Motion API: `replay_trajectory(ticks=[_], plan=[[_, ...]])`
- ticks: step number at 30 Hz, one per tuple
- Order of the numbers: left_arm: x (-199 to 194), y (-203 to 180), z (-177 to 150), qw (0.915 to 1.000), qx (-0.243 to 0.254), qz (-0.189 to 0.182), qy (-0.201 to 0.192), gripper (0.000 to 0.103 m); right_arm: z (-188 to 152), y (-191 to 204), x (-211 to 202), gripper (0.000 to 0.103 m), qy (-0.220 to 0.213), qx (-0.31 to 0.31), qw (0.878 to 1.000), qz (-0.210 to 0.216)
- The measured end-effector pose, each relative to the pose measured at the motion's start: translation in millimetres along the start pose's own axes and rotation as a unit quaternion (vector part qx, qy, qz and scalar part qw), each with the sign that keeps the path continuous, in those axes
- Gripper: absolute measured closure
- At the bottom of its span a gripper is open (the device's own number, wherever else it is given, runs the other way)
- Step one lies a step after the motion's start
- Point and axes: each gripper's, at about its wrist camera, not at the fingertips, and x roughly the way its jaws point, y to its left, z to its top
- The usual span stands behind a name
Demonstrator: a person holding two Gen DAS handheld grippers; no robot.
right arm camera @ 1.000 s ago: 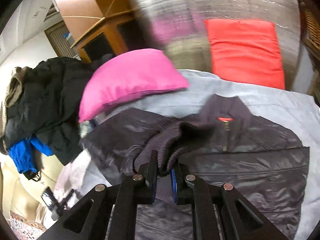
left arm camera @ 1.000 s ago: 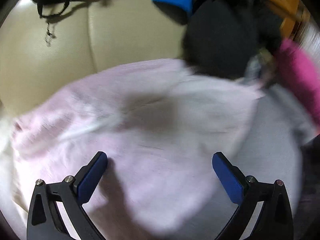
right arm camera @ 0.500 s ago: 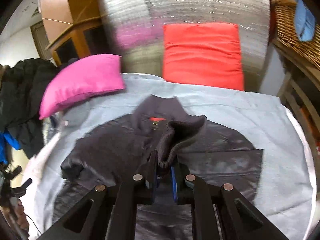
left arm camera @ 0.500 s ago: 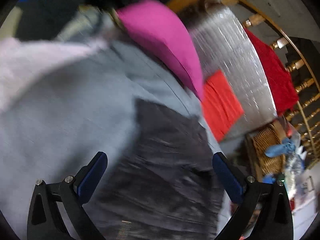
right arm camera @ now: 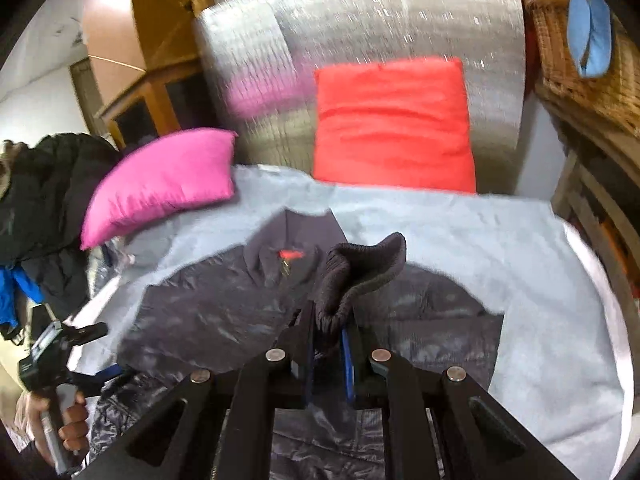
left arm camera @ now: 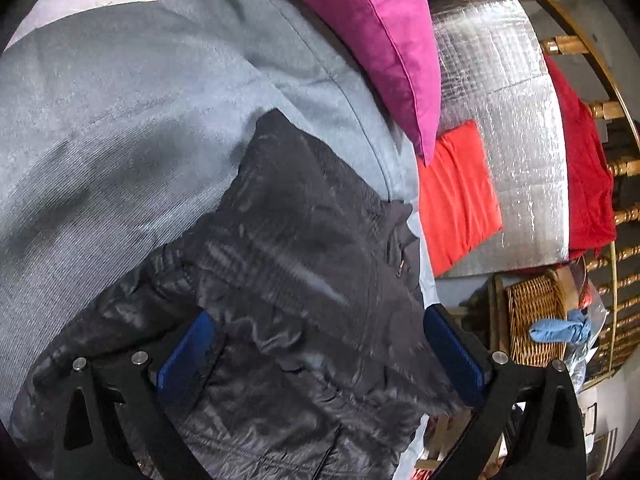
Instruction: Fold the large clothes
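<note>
A dark shiny puffer jacket [left arm camera: 288, 264] lies spread on a grey-blue cover [left arm camera: 120, 92]; it also shows in the right wrist view [right arm camera: 208, 312], collar toward the pillows. My left gripper [left arm camera: 316, 352] is open, its blue pads low over the jacket's left part. It shows from the side in the right wrist view [right arm camera: 92, 360], at the jacket's left edge. My right gripper [right arm camera: 328, 336] is shut on the jacket's ribbed knit cuff [right arm camera: 360, 272] and holds it above the jacket's chest.
A magenta pillow [right arm camera: 164, 184] and a red cushion [right arm camera: 392, 128] lie at the head, against a silver foil panel [right arm camera: 360, 20]. Wicker baskets [left arm camera: 536, 320] stand at the right. A dark clothes pile [right arm camera: 44, 200] sits at the left.
My left gripper has swung from a pink garment over to the dark jacket and come down close to it. My right gripper has carried the cuff toward the jacket's middle.
</note>
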Motion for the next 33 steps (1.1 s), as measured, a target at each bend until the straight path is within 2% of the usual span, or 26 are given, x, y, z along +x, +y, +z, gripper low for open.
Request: replay_trajectory(ticks=[2,4,6,7,9,12,15,17,19,21,24,26,28,29,30,33], plan=[[0.7,4.5,0.6,1.0,0.001,0.008,-0.004,0.003,0.2,0.9,-14.5,0.091,-0.017,-0.011,1.0,0.002],[8.9,11.2,0.0,0.9997,0.003,0.023,0.006,0.018,-5.2,-5.0,-17.9,0.091,-0.02,-0.012,1.0,-0.007],[15.5,17.5,-1.3,0.9989,-0.005,0.043,0.018,0.051,-15.6,-17.1,-4.5,0.091,0.0,0.003,1.0,-0.017],[18.2,21.1,-2.0,0.9984,-0.008,0.05,0.024,0.057,-23.9,-23.7,5.6,0.091,0.014,0.011,1.0,-0.023],[18.4,27.1,-1.9,0.9976,-0.005,0.065,0.026,0.077,-40.7,-33.9,24.2,0.091,0.041,0.022,0.998,-0.031],[10.3,20.2,-0.6,0.9971,0.022,0.071,0.015,0.088,-60.3,-43.8,39.3,0.091,0.066,0.031,0.997,-0.04],[1.0,10.7,-3.3,0.9963,0.052,0.068,-0.004,0.089,-54.4,-46.7,27.9,0.091,0.049,0.031,0.998,-0.038],[9.4,13.0,-6.1,0.9937,0.07,0.087,0.004,0.088,-44.9,-44.6,8.6,0.091,0.015,0.029,0.999,-0.038],[22.6,25.4,-9.9,0.9915,0.064,0.11,0.024,0.077,-48.4,-47.4,-1.5,0.091,0.0,0.034,0.999,-0.039],[22.0,29.3,-13.1,0.9915,0.07,0.108,0.018,0.073,-62.8,-52.3,11.6,0.091,0.025,0.033,0.997,-0.058],[9.9,20.1,-16.3,0.9874,0.097,0.124,0.015,0.07,-94.1,-65.9,51.2,0.091,0.103,0.046,0.991,-0.072],[2.7,11.0,-16.8,0.985,0.116,0.127,0.013,0.066,-107.9,-65.8,58.7,0.089,0.107,0.036,0.991,-0.074],[-11.4,6.0,-19.1,0.9819,0.133,0.134,0.012,0.054,-109.6,-65.6,55.4,0.089,0.101,0.039,0.992,-0.067],[-24.2,2.8,-21.8,0.9775,0.144,0.154,-0.008,0.041,-109.3,-66.7,52.9,0.089,0.101,0.043,0.992,-0.061],[-29.0,-0.9,-22.6,0.9741,0.15,0.168,-0.025,0.032,-110.0,-66.6,49.6,0.088,0.1,0.043,0.992,-0.059],[-57.5,-12.3,-27.0,0.9545,0.176,0.223,-0.09,0.021,-111.2,-71.8,40.7,0.077,0.104,0.048,0.992,-0.056]])
